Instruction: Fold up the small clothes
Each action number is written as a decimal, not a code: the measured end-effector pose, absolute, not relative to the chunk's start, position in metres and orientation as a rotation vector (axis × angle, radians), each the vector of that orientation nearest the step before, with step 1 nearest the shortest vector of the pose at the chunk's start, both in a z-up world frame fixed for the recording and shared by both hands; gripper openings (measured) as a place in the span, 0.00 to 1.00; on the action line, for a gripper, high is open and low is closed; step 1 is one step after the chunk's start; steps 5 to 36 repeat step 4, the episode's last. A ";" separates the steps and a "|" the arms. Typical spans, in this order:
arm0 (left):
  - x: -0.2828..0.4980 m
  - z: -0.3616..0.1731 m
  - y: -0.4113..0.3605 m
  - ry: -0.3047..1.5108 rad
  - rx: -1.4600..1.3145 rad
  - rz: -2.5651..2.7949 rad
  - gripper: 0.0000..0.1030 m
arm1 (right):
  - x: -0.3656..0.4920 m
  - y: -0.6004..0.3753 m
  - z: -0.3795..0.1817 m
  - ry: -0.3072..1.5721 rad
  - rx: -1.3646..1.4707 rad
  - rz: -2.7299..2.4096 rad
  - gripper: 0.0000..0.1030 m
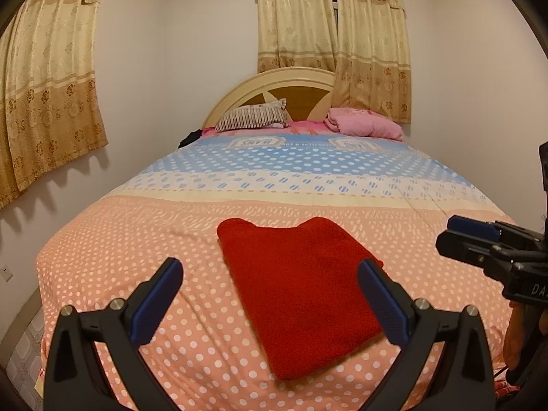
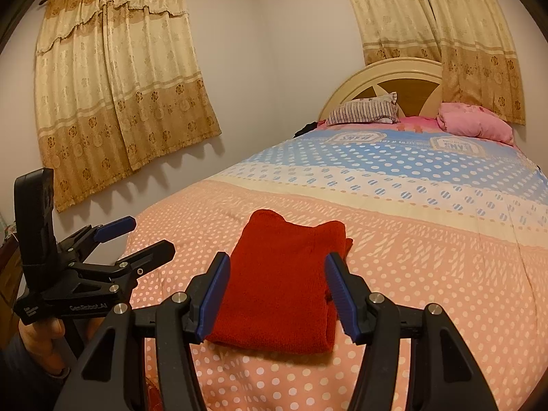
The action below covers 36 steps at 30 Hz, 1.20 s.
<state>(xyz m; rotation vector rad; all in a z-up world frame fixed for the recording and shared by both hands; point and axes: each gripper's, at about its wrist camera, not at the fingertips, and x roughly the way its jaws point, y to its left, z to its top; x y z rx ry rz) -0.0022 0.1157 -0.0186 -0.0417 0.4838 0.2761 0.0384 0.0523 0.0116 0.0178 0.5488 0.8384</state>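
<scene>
A red knit garment (image 1: 301,291) lies folded into a flat rectangle on the bed's polka-dot cover (image 1: 144,239); it also shows in the right wrist view (image 2: 284,284). My left gripper (image 1: 270,267) is open and empty, held above the bed in front of the garment's near edge. My right gripper (image 2: 277,263) is open and empty, also held just short of the garment. The right gripper also shows at the right edge of the left wrist view (image 1: 459,233), and the left gripper shows at the left of the right wrist view (image 2: 150,236), held by a hand.
A striped pillow (image 1: 253,118) and a pink folded quilt (image 1: 363,121) lie at the rounded headboard (image 1: 270,82). Beige curtains (image 1: 48,96) hang on the left wall and behind the headboard. The bed's left edge drops to a tiled floor (image 1: 24,352).
</scene>
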 end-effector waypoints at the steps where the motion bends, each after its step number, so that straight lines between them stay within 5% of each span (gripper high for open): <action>1: -0.002 -0.020 0.116 0.487 -0.044 0.275 1.00 | 0.038 0.054 0.012 0.552 0.018 0.838 0.57; 36: 0.000 -0.022 0.117 0.498 -0.048 0.264 1.00 | 0.038 0.055 0.009 0.561 0.013 0.838 0.57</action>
